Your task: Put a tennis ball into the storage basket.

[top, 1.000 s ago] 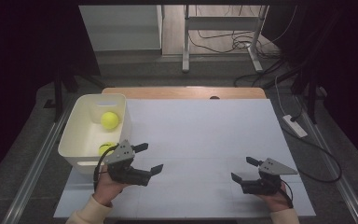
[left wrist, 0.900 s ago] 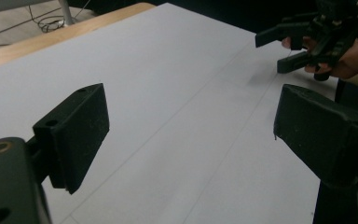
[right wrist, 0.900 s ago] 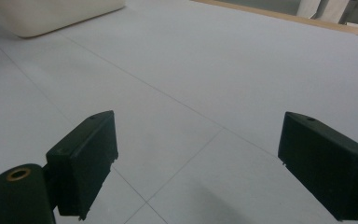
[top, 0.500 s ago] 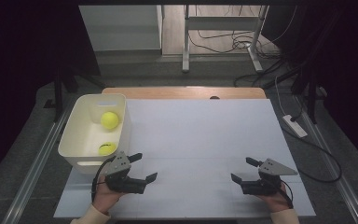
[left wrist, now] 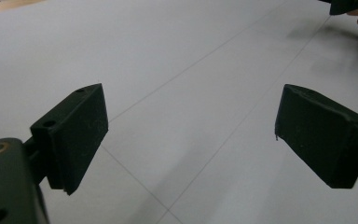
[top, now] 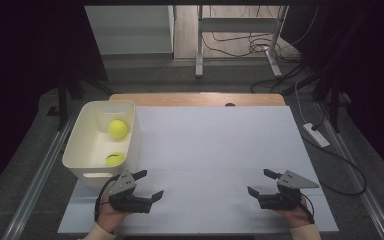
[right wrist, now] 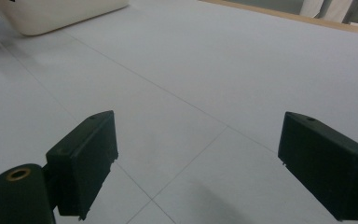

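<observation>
- The left gripper (top: 148, 184) sits low over the table's (top: 215, 145) near-left corner, just in front of the white bin (top: 82, 147). Its jaws stand wide apart with nothing between them; in the left gripper view only bare white tabletop lies in the gap. My reading is that it has no load to carry and is parked close to the bin.
- The right gripper (top: 261, 182) rests near the table's near-right corner, well apart from the left one. Its jaws are also spread wide and empty, pointing across the table toward the bin. Placed so, it keeps clear of the left hand's working side.
- Two yellow-green balls lie inside the bin: one ball (top: 117, 128) toward the far end, the other ball (top: 114, 159) nearer the person, against the right wall. Neither touches a gripper.
- The bin stands along the table's left edge, its near end just beside the left gripper, which makes it the left hand's easy reach.
- The rest of the white tabletop carries nothing, so judged from this, the balls are already gathered.
</observation>
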The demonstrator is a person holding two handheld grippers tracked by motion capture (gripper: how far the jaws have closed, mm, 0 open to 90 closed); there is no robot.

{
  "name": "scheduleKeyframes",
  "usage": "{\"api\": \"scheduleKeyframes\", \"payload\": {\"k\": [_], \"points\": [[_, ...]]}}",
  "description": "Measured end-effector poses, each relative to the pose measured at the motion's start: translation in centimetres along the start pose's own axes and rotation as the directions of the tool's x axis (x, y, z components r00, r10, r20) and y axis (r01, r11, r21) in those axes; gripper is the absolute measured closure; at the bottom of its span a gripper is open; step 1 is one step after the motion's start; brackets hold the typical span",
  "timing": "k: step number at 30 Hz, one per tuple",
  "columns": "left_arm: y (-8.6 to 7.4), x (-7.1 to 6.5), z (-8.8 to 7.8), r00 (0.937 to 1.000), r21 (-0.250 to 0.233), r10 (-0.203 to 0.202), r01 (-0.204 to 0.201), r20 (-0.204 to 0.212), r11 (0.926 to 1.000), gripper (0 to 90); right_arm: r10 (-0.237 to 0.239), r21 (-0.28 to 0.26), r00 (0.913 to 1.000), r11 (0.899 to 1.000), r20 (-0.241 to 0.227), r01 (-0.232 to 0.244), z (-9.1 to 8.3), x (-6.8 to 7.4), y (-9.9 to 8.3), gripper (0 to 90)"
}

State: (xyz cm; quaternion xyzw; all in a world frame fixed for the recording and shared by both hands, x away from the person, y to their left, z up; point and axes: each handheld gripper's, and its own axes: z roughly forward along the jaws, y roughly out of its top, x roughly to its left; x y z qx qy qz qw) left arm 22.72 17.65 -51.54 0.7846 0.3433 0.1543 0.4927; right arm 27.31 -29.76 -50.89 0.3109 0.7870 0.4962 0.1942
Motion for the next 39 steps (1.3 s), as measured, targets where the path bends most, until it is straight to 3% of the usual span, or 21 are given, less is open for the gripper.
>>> {"api": "scheduleKeyframes", "payload": {"k": [14, 39], "points": [[-0.92, 0.13, 0.22, 0.9999, 0.002, -0.01, 0.01, -0.004, 0.9999, 10.2, 0.0, -0.002, 0.9998, 1.0, -0.018, 0.0, -0.08, 0.11, -0.08, 11.8], [-0.66, 0.35, 0.39, 0.9996, -0.015, -0.029, 0.029, -0.008, 0.9995, 10.3, 0.012, 0.004, 0.9983, 1.0, -0.058, -0.012, 0.07, 0.29, -0.09, 11.7]]}}
